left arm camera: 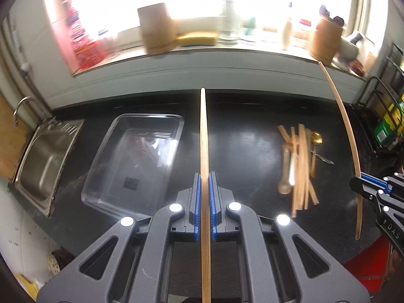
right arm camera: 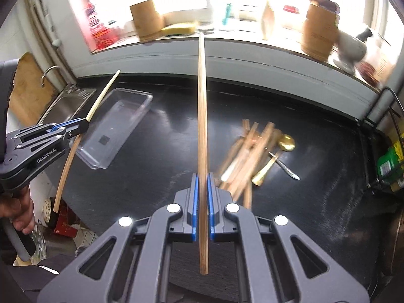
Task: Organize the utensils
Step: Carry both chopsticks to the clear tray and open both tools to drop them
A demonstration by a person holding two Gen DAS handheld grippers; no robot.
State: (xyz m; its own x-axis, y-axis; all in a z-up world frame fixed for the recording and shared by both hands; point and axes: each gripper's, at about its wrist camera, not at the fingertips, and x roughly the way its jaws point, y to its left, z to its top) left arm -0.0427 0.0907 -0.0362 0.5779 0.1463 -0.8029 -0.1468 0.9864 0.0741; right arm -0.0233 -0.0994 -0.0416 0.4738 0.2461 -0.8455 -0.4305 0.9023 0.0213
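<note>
Chopstick (left arm camera: 204, 136) clamped in each hand-held gripper (left arm camera: 204, 176), clear tray (left arm camera: 101, 176) left, utensil pile (left arm camera: 300, 161) right

Utensil pile (left arm camera: 300, 166): blurred, individual pieces indistinct. Windowsill jars (right arm camera: 319, 35): smeared, contents unreadable. Left chopstick (left arm camera: 205, 176): lower end cut off by frame edge.

Black counter (left arm camera: 240, 116), clear tray (left arm camera: 108, 176), utensil pile (left arm camera: 300, 166)

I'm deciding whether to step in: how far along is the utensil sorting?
Nothing looks sorted yet: the clear tray is empty. In hand: the left gripper and right gripper are each shut on one chopstick. Left: the pile of chopsticks, gold spoon and other utensils on the counter.
</note>
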